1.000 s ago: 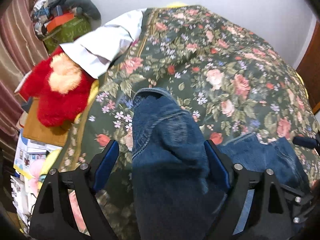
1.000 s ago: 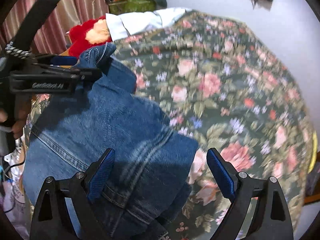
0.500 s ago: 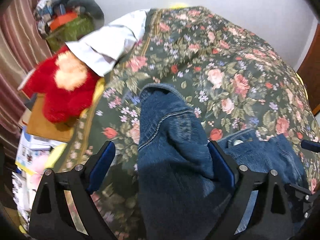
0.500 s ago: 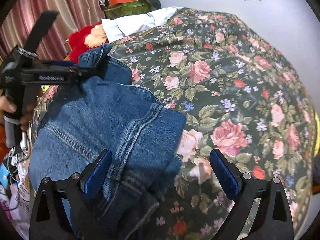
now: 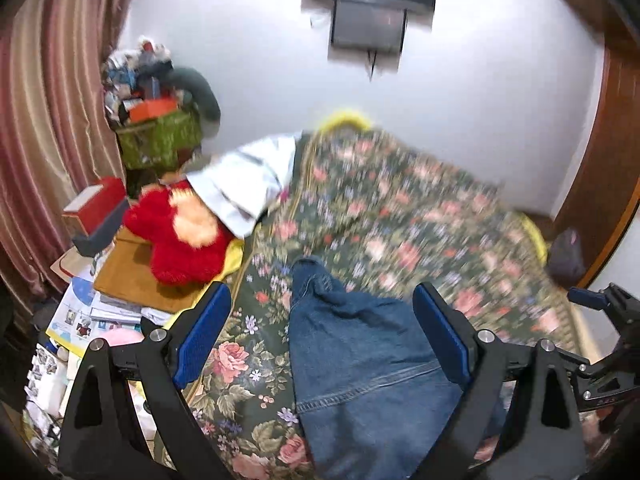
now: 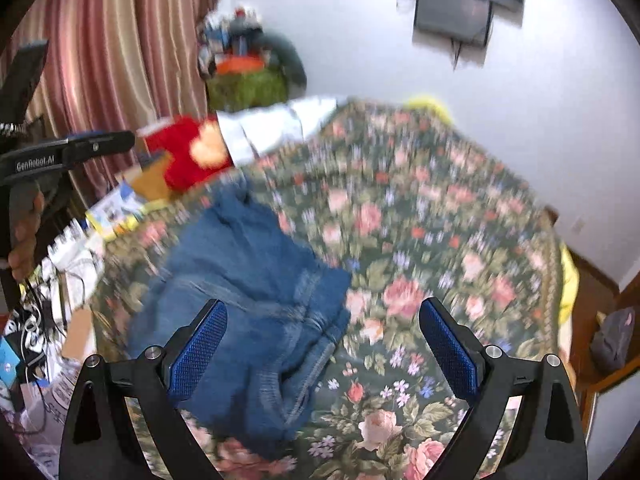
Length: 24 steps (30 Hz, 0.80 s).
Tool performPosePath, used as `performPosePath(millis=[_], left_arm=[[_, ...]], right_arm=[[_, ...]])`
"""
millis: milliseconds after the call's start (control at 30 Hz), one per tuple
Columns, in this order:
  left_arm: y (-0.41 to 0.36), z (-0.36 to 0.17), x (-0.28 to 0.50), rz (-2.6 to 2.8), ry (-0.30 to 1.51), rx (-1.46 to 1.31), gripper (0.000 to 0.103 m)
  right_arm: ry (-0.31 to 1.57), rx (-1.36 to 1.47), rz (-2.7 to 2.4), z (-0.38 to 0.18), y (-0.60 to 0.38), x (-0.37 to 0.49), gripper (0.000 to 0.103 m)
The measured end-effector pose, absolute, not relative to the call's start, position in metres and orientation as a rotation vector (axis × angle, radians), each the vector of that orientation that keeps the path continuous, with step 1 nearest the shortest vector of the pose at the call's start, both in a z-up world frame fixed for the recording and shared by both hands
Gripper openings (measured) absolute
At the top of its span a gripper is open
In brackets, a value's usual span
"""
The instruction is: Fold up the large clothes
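A pair of blue denim jeans (image 5: pixel 360 364) lies folded on the floral bedspread (image 5: pixel 400 220). In the right wrist view the jeans (image 6: pixel 248 280) lie as a folded bundle below and left of centre. My left gripper (image 5: pixel 322 336) is open, lifted above the jeans with nothing between its blue pads. My right gripper (image 6: pixel 322 344) is open and empty, raised above the near edge of the jeans. The left gripper (image 6: pixel 68 152) also shows at the left of the right wrist view. The right gripper (image 5: pixel 600 320) shows at the right edge of the left wrist view.
A red plush toy (image 5: pixel 180 232) and a white shirt (image 5: pixel 244 184) lie at the bed's far left corner. Boxes, papers and a green basket (image 5: pixel 160 140) crowd the floor by the striped curtain (image 5: pixel 44 120). A wall-mounted screen (image 5: pixel 368 4) hangs above. A wooden door frame (image 5: pixel 600 160) stands right.
Both grippers have lifted up and back from the jeans, so the wall and screen come into view. The jeans now lie flat on the bed, free of both grippers.
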<state>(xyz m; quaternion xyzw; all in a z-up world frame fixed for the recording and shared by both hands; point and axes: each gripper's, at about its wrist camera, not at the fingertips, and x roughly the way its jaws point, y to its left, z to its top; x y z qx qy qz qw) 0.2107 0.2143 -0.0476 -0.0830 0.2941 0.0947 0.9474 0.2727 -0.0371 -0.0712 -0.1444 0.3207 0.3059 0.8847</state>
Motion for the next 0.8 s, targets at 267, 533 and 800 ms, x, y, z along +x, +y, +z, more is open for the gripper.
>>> performPosePath(millis=[267, 533, 800], left_arm=[[0.183, 0.011, 0.104, 0.199, 0.335, -0.222, 0.094], [0.137, 0.022, 0.036, 0.239, 0.215, -0.167, 0.094], [0.101, 0.017, 0.013, 0.266, 0.175, -0.124, 0.094]], right_arm=[[0.353, -0.154, 0.666, 0.017, -0.061, 0.182, 0.096], [0.179, -0.024, 0.649, 0.048, -0.091, 0.107, 0.096], [0.168, 0.001, 0.603, 0.040, -0.100, 0.071, 0.102]])
